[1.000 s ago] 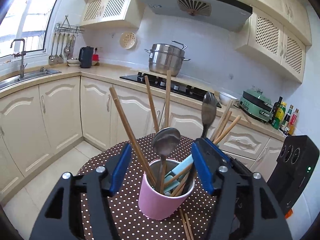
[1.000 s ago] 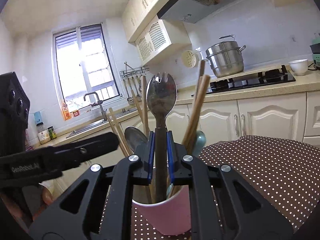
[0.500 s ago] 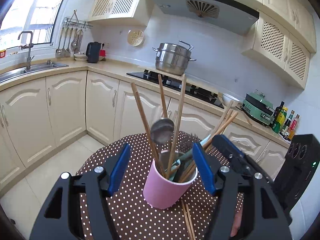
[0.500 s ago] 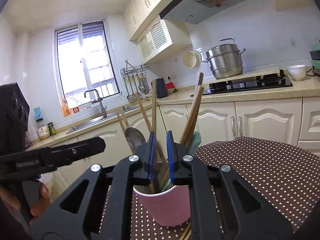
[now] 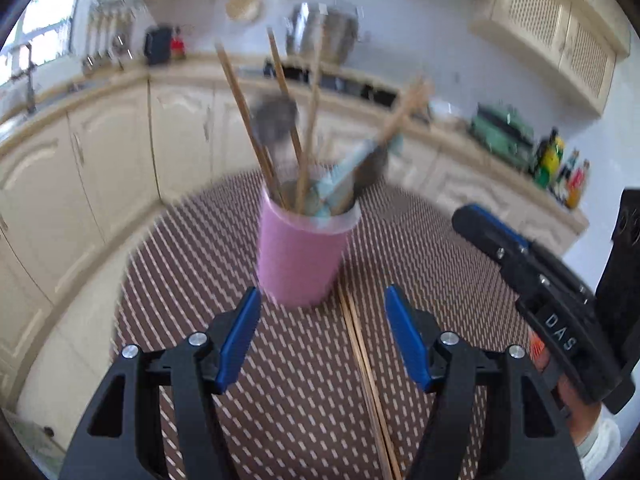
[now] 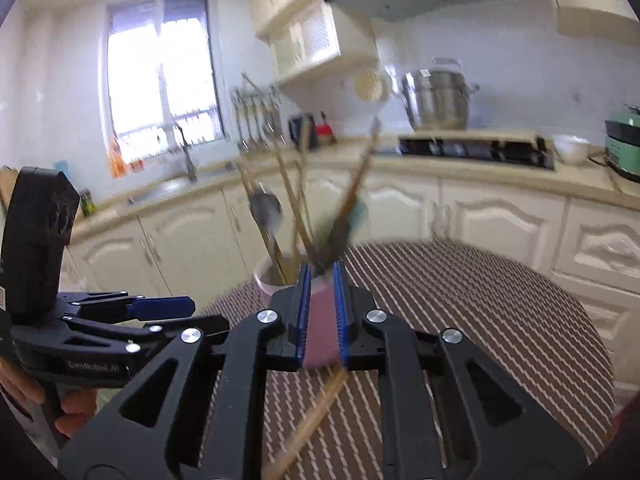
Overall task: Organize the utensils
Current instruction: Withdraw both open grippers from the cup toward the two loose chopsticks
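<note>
Left wrist view: the left claw (image 5: 320,340) stands wide open and empty before the pink cup (image 5: 300,252) of utensils on the dotted surface (image 5: 420,248); two chopsticks (image 5: 360,356) lie below it. Right claw (image 6: 320,312) is opening, nothing between its pads. Readable writing: "GenRobot.AI" and "DAS".

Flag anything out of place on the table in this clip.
A pair of chopsticks lies flat on the dotted tablecloth, running out from the foot of the pink cup, while the other utensils stand inside it. Nothing looks spilled or broken.
</note>
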Demonstrator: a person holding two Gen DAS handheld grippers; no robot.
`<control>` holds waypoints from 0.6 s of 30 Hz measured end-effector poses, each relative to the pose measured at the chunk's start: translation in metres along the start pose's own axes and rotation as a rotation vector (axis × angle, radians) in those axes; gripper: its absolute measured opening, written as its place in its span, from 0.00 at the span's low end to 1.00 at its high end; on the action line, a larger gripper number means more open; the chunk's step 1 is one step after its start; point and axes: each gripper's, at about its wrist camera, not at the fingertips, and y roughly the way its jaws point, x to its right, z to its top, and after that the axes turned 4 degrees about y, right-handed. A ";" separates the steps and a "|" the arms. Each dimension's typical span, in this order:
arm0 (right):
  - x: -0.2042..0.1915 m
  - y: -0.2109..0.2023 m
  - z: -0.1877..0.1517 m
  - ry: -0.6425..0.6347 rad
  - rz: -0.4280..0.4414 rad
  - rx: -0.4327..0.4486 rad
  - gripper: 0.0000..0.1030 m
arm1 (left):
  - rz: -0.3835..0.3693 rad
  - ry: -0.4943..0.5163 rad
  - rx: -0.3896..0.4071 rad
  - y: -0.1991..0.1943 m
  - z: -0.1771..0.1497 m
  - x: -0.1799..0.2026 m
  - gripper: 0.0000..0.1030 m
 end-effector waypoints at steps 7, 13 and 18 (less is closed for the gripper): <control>0.027 -0.003 -0.036 0.095 -0.036 -0.200 0.47 | -0.043 -0.018 -0.234 0.039 -0.028 0.011 0.62; 0.044 -0.005 -0.064 0.179 -0.029 -0.301 0.55 | 0.004 -0.048 -0.357 0.062 -0.045 0.011 0.62; 0.048 -0.009 -0.080 0.214 -0.016 -0.329 0.58 | 0.034 -0.039 -0.386 0.072 -0.052 0.019 0.62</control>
